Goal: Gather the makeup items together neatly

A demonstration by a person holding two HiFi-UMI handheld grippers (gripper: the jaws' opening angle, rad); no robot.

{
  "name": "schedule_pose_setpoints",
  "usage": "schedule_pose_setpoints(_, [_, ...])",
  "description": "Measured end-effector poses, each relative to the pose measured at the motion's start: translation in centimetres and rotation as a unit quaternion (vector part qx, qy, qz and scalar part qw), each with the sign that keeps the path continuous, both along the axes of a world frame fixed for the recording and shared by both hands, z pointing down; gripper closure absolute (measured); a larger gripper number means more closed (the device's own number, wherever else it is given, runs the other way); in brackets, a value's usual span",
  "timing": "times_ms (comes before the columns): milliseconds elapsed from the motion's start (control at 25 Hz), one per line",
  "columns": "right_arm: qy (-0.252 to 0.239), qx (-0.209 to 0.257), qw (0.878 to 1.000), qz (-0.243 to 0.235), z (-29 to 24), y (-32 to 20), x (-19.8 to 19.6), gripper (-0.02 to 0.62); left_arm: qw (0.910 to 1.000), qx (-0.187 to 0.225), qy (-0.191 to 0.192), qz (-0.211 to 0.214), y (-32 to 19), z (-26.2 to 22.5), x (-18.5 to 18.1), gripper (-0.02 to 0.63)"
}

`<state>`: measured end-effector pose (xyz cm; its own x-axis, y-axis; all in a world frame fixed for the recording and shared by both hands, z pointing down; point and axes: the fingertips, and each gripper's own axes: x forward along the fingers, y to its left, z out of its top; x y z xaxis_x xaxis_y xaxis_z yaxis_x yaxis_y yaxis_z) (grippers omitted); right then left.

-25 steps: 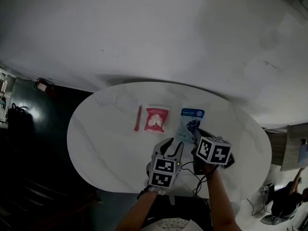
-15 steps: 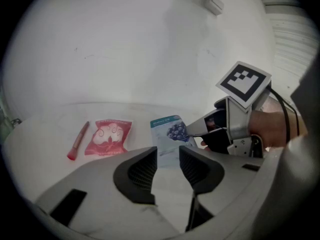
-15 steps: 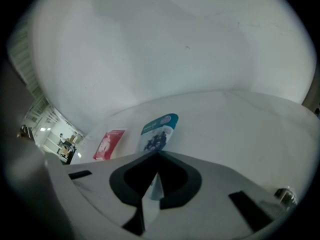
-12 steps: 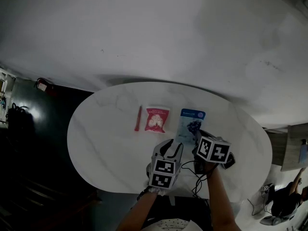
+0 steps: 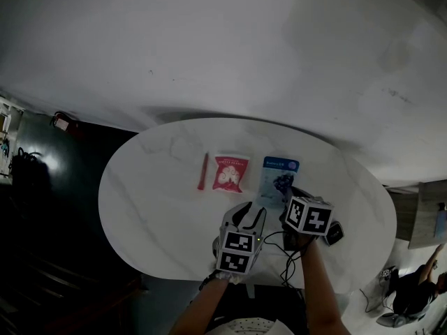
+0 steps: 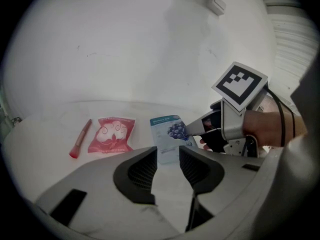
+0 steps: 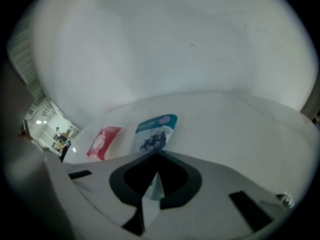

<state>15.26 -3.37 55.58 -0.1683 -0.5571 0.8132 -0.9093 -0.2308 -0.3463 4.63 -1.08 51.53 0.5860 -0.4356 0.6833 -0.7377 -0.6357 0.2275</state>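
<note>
Three makeup items lie in a row on the white oval table (image 5: 154, 187): a red stick (image 5: 203, 171), a red sachet (image 5: 230, 173) and a blue sachet (image 5: 279, 176). My right gripper (image 5: 288, 199) is shut on the near right edge of the blue sachet (image 7: 155, 130), and a strip of the packet shows between its closed jaws. From the left gripper view its tips (image 6: 192, 129) rest at the blue sachet (image 6: 170, 133). My left gripper (image 5: 248, 215) hovers open and holds nothing, just short of the sachets, with the red sachet (image 6: 112, 134) and red stick (image 6: 81, 139) ahead to its left.
A small black object (image 5: 334, 233) lies on the table right of my right hand, with a dark cable (image 5: 283, 253) trailing near the front edge. A wide bare stretch of tabletop lies left of the red stick. The floor around the table is dark.
My right gripper has tipped and shifted slightly, showing more of the black object beside it. The left gripper and the red items have stayed put.
</note>
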Motion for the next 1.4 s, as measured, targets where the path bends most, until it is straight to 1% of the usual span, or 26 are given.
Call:
schedule_pose_setpoints(360, [0.029, -0.018, 0.999, 0.000, 0.5, 0.1, 0.5, 0.554, 1.0000, -0.005, -0.002, -0.002, 0.1, 0.4, -0.7, 0.430])
schedule_pose_setpoints(800, [0.033, -0.030, 0.999, 0.011, 1.1, 0.5, 0.7, 0.522, 0.9999, -0.008, 0.000, -0.009, 0.2, 0.5, -1.2, 0.430])
schedule_pose_setpoints(960, [0.033, -0.021, 0.999, 0.019, 0.8, 0.4, 0.9, 0.516, 0.9998, -0.012, -0.001, -0.012, 0.4, 0.8, -1.5, 0.430])
schedule_pose_setpoints(1040, [0.033, -0.015, 0.999, 0.024, 0.6, 0.3, 1.0, 0.503, 0.9998, -0.012, -0.002, -0.014, 0.3, 0.8, -1.6, 0.430])
schedule_pose_setpoints(1400, [0.043, -0.004, 0.998, 0.045, -0.3, 0.8, 1.9, 0.482, 0.9999, -0.008, 0.003, -0.014, 0.3, 0.5, -1.4, 0.430])
